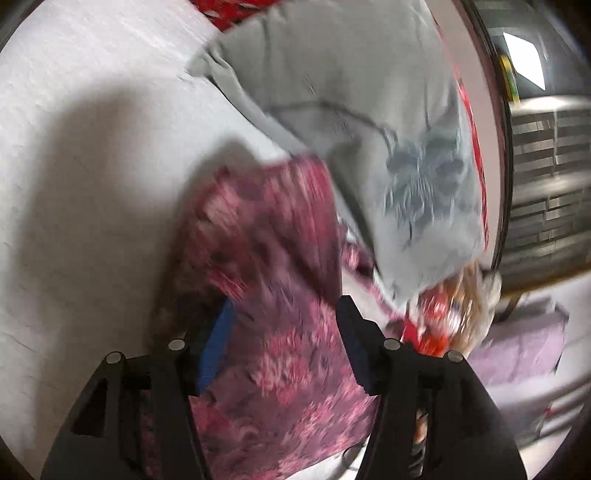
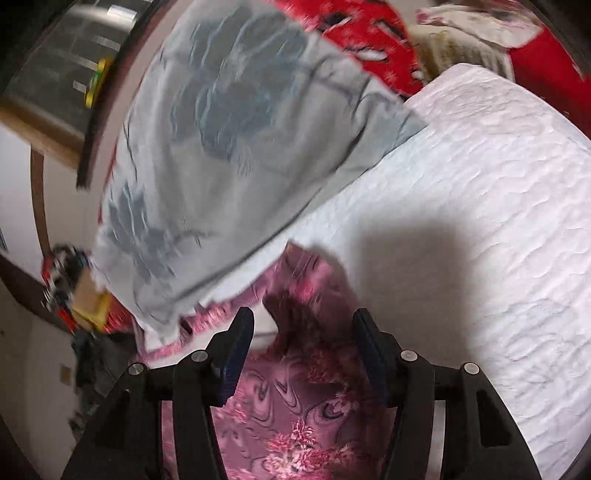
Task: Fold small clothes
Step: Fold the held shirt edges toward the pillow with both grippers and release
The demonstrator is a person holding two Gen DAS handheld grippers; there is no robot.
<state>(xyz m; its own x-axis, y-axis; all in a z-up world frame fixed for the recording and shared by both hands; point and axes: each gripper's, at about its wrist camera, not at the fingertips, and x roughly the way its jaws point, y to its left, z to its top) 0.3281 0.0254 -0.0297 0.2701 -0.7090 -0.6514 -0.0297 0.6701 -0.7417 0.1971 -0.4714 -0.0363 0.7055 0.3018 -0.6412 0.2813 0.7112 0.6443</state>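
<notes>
Now both fingers (image 1: 284, 325) (image 2: 303, 332) stand released over the pink floral garment (image 2: 295, 406), white bedcover (image 2: 480, 221) bare alongside.

One pink floral garment (image 1: 280, 258), one grey printed cloth (image 1: 369, 122), one red blanket (image 2: 369, 33).

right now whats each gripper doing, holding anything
Left gripper: open over the pink floral cloth, gripping nothing.
Right gripper: open over the same cloth, gripping nothing.
</notes>
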